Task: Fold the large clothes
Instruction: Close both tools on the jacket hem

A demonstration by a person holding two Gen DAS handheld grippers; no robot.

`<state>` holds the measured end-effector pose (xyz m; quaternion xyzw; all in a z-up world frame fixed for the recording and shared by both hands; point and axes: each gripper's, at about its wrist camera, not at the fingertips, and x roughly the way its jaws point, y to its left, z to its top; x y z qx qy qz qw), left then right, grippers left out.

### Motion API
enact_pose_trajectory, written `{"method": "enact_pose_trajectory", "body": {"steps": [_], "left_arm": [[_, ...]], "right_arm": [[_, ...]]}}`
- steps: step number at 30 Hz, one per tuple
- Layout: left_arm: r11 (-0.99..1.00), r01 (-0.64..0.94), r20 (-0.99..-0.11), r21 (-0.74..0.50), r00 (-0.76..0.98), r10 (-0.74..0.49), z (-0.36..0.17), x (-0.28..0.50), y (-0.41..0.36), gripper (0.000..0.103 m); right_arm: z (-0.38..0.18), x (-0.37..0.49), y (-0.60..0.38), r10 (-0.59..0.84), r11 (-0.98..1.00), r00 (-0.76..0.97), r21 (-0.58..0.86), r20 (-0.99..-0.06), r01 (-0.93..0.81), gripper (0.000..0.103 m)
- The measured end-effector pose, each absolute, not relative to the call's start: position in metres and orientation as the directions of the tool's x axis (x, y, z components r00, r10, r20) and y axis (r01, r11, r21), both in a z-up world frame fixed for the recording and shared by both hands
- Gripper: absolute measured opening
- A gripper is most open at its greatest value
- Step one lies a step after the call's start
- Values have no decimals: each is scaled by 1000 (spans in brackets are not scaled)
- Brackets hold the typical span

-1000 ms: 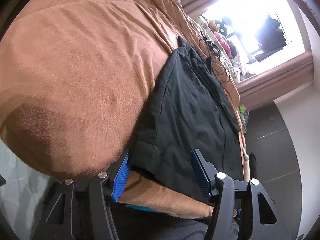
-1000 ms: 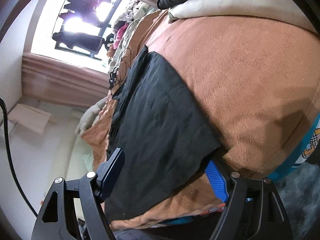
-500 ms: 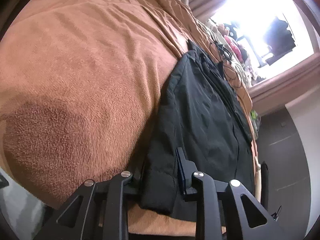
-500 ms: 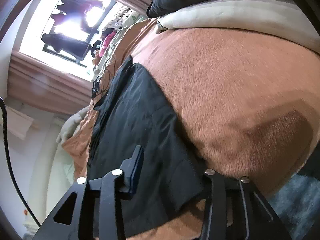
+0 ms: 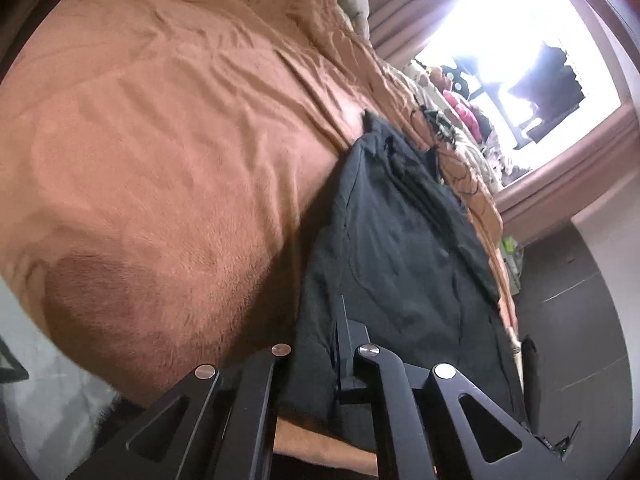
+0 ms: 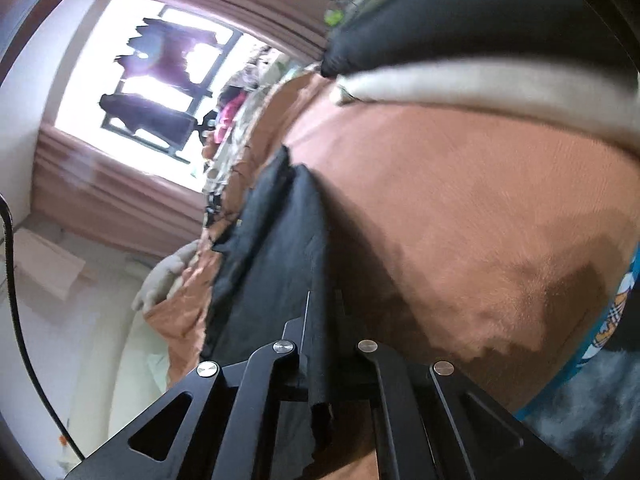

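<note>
Both sets of jaws have snapped shut since a second ago, when they stood wide around the hem, and both hands have come up a touch. Now the left gripper [image 5: 316, 364] is clamped on one near corner of the black jacket [image 5: 400, 248], and the right gripper [image 6: 320, 364] pinches the other near corner, cloth bunched thin between the pads.

That black jacket [image 6: 272, 248] lies lengthwise on the rust-brown blanket [image 5: 168, 152], running from the jaws at 6 o'clock away toward 1 o'clock in the left view and toward 11 o'clock in the right. It looks soft and lightly padded, limp rather than stiff, probably light but bulky. The smooth shell may slip, so deep bites at the hem corners seem right, keeping the edge taut between the hands.

Underneath, the blanket is plush and wrinkled and could drag along with the lift. A bright window [image 6: 152, 92] with clothes hanging glows at 10 o'clock in the right view; dark floor [image 5: 576, 312] sits at 3 o'clock in the left.
</note>
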<state>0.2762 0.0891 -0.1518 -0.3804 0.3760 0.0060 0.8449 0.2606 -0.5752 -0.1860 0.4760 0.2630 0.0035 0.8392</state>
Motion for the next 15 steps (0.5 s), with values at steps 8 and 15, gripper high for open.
{"method": "enact_pose_trajectory", "body": {"steps": [8, 15], "left_arm": [[672, -260, -559, -694, 782, -274, -109, 226, 103, 4], [672, -221, -501, -707, 826, -256, -71, 176, 110, 4]], "right_arm": [[-142, 222, -575, 301, 533, 887, 833, -349, 147, 3], [-106, 186, -559, 326, 566, 898, 822, -297, 67, 3]]}}
